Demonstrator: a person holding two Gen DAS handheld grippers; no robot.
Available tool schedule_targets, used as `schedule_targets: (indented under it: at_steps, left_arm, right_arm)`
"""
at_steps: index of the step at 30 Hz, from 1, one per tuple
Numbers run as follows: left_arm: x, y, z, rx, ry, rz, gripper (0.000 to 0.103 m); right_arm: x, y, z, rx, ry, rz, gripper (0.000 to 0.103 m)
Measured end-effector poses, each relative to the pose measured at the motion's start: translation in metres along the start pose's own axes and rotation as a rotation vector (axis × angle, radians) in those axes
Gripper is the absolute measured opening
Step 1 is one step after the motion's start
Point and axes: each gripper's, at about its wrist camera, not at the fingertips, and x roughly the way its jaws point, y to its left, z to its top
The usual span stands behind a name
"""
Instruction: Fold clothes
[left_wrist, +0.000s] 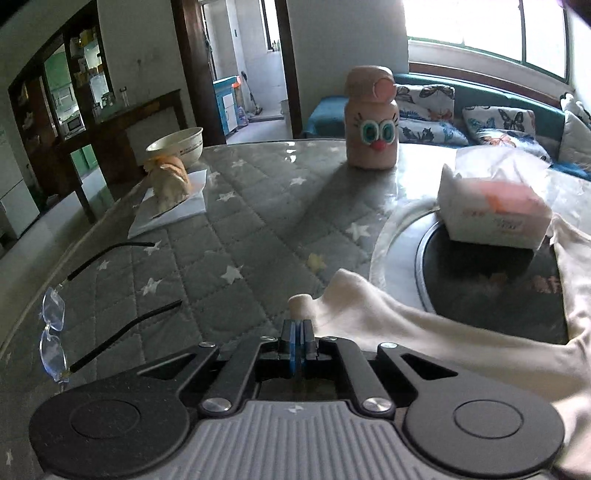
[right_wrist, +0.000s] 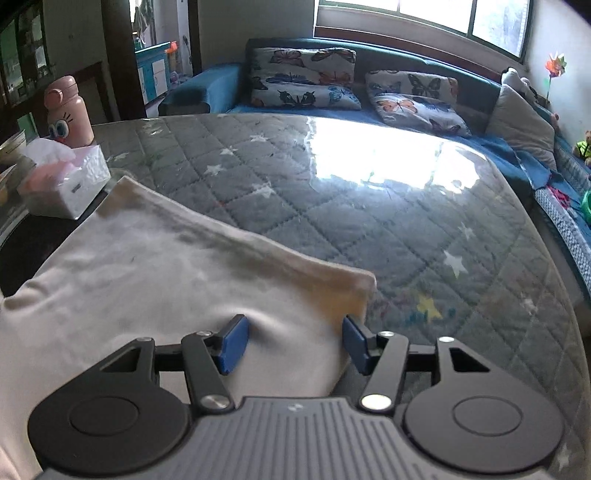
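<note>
A cream-white garment (left_wrist: 424, 332) lies on the quilted grey star tablecloth. My left gripper (left_wrist: 298, 328) is shut on a corner of it, and a small nub of cloth sticks out past the blue pads. The cloth runs from there to the right, over the dark round inset (left_wrist: 491, 291). In the right wrist view the same garment (right_wrist: 166, 266) spreads flat to the left. My right gripper (right_wrist: 293, 334) is open, its blue pads (right_wrist: 234, 343) standing either side of the cloth's near right corner.
A pink cartoon-face bottle (left_wrist: 371, 118), a tissue pack (left_wrist: 491, 206), a bowl (left_wrist: 177, 146), wrapped bread on a white sheet (left_wrist: 170, 184) and spectacles (left_wrist: 55, 332) are on the table. A blue sofa with butterfly cushions (right_wrist: 306, 79) stands behind.
</note>
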Motion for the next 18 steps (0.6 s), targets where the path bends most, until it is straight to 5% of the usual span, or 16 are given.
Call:
schedule_targets:
  at_steps: [7,12,18]
  left_arm:
    - [0.002,0.008,0.004,-0.008,0.003,0.02,0.002]
    - [-0.009,-0.014,0.015,-0.002,-0.01,-0.117,0.006]
    - [-0.017,-0.085,0.024,0.105,-0.008,-0.325,0.015]
  right_arm:
    - [0.024,0.005,0.026,-0.008,-0.006,-0.001,0.052]
    - [0.042,0.012,0.045,-0.047,-0.011,0.0,0.05]
    - [0.059,0.018,0.062,-0.072,-0.024,0.016,0.05]
